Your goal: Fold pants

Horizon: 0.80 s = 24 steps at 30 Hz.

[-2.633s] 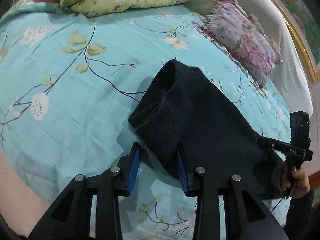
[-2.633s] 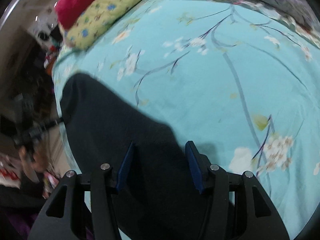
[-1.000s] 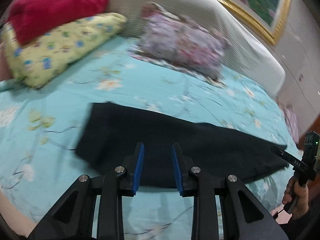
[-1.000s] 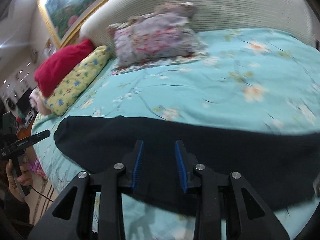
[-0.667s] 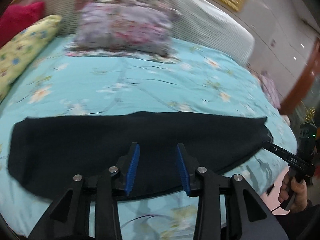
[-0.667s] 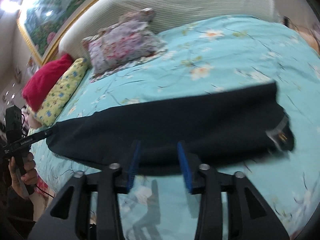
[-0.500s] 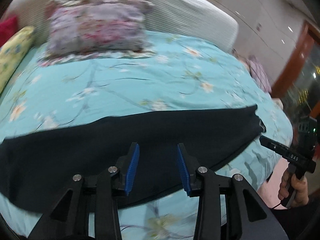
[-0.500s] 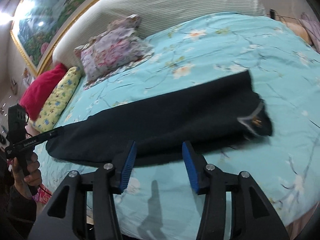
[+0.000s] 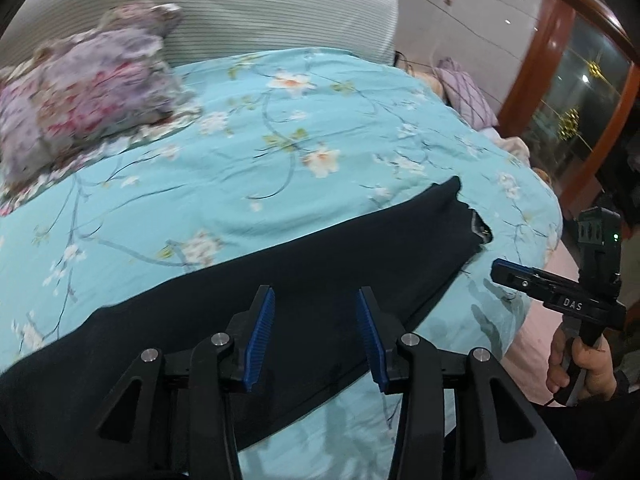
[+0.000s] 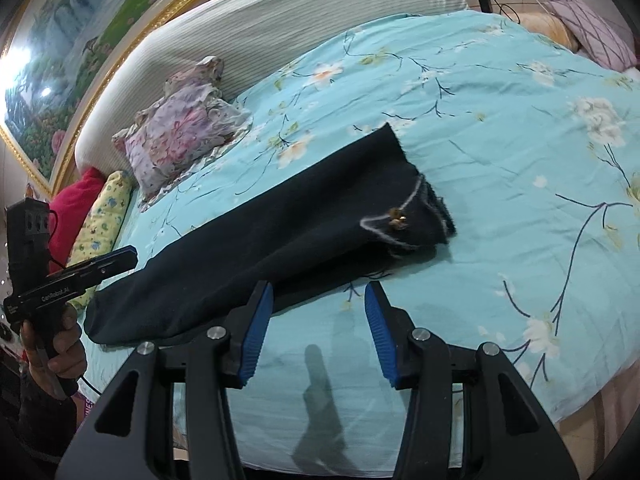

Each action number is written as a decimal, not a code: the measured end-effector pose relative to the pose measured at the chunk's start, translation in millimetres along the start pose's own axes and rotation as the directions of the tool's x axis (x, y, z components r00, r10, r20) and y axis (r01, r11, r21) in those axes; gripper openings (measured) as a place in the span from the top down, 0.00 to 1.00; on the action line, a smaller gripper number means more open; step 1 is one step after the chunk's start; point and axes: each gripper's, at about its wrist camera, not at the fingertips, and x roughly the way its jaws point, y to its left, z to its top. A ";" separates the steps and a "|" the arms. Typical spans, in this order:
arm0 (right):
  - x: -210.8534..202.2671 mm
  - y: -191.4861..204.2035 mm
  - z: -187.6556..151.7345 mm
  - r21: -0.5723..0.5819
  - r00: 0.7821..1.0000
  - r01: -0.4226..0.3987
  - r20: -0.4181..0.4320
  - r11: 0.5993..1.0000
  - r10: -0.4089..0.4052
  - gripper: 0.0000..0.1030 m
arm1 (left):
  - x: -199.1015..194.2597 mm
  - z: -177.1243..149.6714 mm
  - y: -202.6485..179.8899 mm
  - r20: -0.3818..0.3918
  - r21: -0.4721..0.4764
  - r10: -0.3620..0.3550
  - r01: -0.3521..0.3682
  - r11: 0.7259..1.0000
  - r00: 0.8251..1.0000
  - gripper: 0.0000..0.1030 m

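Note:
Dark navy pants [image 9: 304,280] lie folded lengthwise in a long strip across the turquoise floral bedsheet [image 9: 248,168]. In the right wrist view the pants [image 10: 280,232] run from lower left to a waist end with a small brass button [image 10: 398,218]. My left gripper [image 9: 316,332] is open and empty, above the near edge of the pants. My right gripper [image 10: 318,328] is open and empty, above bare sheet just in front of the pants. Each gripper shows in the other's view, the right [image 9: 560,296] and the left [image 10: 72,276].
A floral pillow [image 9: 84,92] lies by the striped headboard [image 9: 248,12]. Yellow [image 10: 102,220] and red [image 10: 74,208] pillows lie at the bed's left side. A purple pillow [image 10: 592,28] lies beyond the far corner. The bed edge [image 10: 560,412] drops off close by.
Both grippers let go of the pants, opened and drew back. The pants went from lifted and bunched to a long flat strip on the bed. Both views swung towards the waist end.

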 end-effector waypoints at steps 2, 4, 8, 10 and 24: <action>-0.5 -4.4 1.2 0.013 1.000 0.002 0.002 1.000 -0.002 0.52 | 4.1 5.8 -7.0 -0.011 0.030 -0.011 0.011 0.999 1.000 0.55; 0.0 -9.2 2.3 0.031 1.000 0.006 0.003 0.999 -0.006 0.52 | 11.6 13.4 -14.5 -0.027 0.065 -0.022 0.024 0.998 0.999 0.54; 4.2 -20.7 4.5 0.084 1.000 0.008 0.000 0.996 -0.008 0.51 | 30.0 30.2 -24.2 -0.060 0.115 -0.031 0.038 0.993 0.998 0.54; 6.6 -29.6 4.9 0.127 1.000 -0.010 0.003 0.992 0.009 0.51 | 41.4 39.4 -27.8 -0.081 0.117 -0.050 0.060 0.991 0.995 0.54; 23.5 -77.6 18.5 0.377 0.990 -0.140 0.076 0.916 0.120 0.51 | 142.6 96.5 -95.1 -0.305 0.307 -0.143 0.240 0.921 0.942 0.53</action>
